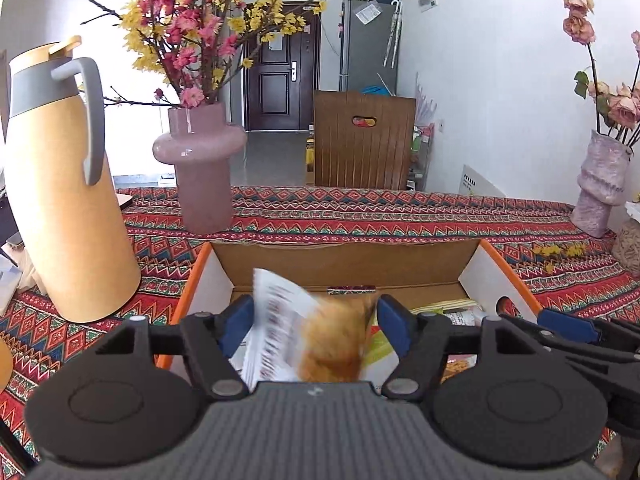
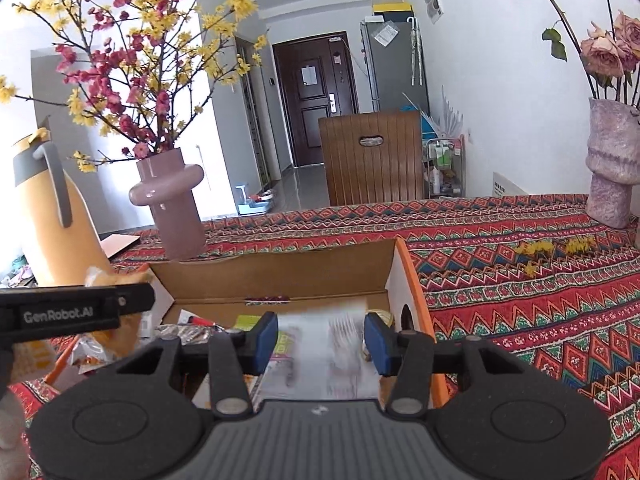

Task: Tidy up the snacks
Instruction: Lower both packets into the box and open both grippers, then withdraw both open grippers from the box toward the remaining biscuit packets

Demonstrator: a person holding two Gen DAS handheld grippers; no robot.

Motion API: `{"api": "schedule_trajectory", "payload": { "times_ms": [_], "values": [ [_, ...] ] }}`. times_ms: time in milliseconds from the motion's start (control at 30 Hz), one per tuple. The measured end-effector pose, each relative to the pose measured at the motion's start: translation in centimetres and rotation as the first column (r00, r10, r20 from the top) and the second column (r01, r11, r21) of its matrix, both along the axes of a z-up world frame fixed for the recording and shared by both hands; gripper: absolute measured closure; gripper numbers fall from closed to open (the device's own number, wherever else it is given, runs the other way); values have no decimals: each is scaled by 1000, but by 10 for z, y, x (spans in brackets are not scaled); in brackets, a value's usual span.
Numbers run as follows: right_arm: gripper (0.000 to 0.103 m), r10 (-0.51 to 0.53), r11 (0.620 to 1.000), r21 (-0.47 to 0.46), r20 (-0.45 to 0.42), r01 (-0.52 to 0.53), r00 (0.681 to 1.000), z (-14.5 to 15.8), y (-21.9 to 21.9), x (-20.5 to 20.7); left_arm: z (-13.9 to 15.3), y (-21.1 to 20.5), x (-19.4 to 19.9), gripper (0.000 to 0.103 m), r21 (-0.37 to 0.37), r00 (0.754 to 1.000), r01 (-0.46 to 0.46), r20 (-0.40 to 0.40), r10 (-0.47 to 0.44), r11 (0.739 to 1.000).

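Left tool jaws parted around blurred orange packet, pads seemingly off it, over box. Right tool straddles blurred white packet; grip unclear. Risk: packets land askew on snacks already inside, or tools collide. Vase beyond.

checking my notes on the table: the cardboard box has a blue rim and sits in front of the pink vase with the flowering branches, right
Not quite. The cardboard box has an orange rim, not blue; the only blue near it is the pads on the jaws. The right wrist view shows the orange edge clearly. The rest holds: it sits in front of the pink vase with the flowering branches.
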State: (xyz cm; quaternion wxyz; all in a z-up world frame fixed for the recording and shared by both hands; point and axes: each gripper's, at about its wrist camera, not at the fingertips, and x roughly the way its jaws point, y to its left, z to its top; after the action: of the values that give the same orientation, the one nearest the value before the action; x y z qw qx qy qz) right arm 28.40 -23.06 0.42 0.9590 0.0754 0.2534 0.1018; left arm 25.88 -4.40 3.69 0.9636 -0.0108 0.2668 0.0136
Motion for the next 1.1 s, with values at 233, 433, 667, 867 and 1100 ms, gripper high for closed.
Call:
{"api": "schedule_trajectory", "payload": {
  "times_ms": [233, 433, 667, 867, 1100],
  "values": [
    [0, -30, 999, 21, 27, 29, 999, 5, -7, -19, 10, 9, -15, 0, -9, 998, -34, 47, 34, 999],
    [0, -21, 1000, 12, 29, 21, 999, 10, -6, -41, 14, 12, -30, 0, -14, 999, -25, 48, 26, 1000],
    [0, 26, 1000, -12, 24, -26, 999, 9, 2, -79, 9, 22, -60, 0, -25, 999, -10, 30, 11, 1000],
    [0, 87, 995, -55, -27, -88, 996, -5, 15, -111, -3, 30, -87, 0, -6, 1000, 11, -10, -11, 1000],
    [0, 140, 986, -72, -106, -148, 985, -27, 26, -146, -24, 44, -117, 0, 0, 997, 21, -73, -21, 1000]
  ]
}}
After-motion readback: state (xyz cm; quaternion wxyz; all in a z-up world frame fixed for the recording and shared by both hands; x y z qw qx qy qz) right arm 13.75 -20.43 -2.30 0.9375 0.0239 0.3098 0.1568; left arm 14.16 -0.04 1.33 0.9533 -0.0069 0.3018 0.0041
